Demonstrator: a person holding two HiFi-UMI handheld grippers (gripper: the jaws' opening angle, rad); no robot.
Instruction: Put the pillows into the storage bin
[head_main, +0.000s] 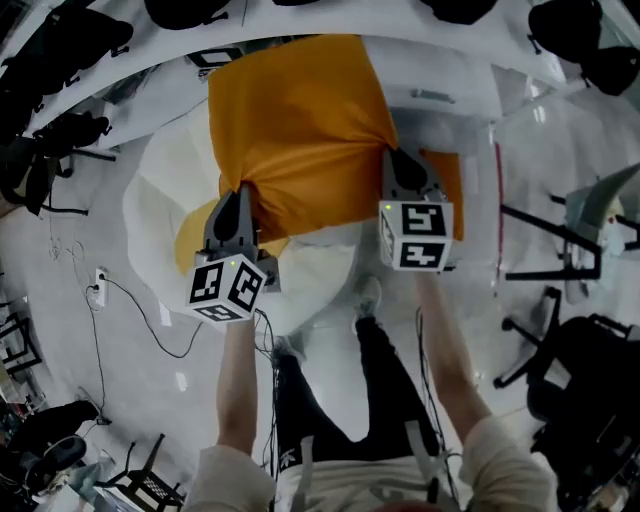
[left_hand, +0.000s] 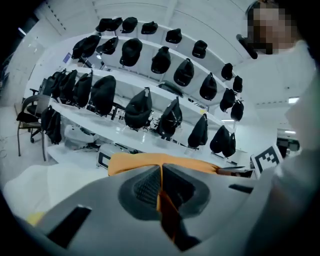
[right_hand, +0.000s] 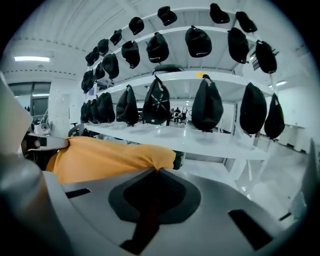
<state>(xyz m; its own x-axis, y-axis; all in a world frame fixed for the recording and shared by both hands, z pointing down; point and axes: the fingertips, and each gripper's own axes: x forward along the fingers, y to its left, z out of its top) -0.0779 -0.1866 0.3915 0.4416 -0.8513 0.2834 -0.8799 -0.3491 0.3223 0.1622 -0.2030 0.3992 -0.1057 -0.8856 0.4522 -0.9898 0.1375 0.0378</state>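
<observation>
Pillow (head_main: 295, 130), orange, hangs stretched btw. our two grippers, off the floor, gripped along its near edge. L gripper (head_main: 243, 192) is clenched on the pillow's near-left corner. In the left gripper view the jaws of the L gripper (left_hand: 160, 175) sit tight together w/ a thin fold of orange cloth running down the seam, and the rest of the pillow (left_hand: 150, 161) bulges just past the tips. R gripper (head_main: 391, 158) pinches the near-right corner the same way. In the right gripper view the jaws of the R gripper (right_hand: 156, 172) are closed on a gathered tuck of fabric, and the pillow (right_hand: 100, 157) spreads off to the left of it.

Under the pillow, seen from the head view, lies a big white cushion (head_main: 165, 190) on the floor, w/ a bit of yellow cloth (head_main: 183, 250) peeking out beside the L gripper. Just right of the pillow stands what looks like a pale bin (head_main: 455, 110). A 2nd patch of orange (head_main: 450, 185) shows next to the R gripper; we can't tell if it lies inside the bin.

Our dark trousers (head_main: 330, 400) and one shoe (head_main: 368, 295) show below, w/ both bare forearms reaching up to the grippers. A cable (head_main: 130, 300) trails over the floor at left and a black chair (head_main: 580, 380) stands at right.

Both gripper views face white shelves (left_hand: 125, 130) (right_hand: 200, 142) hung w/ rows of black bags (left_hand: 139, 107) (right_hand: 206, 105).
</observation>
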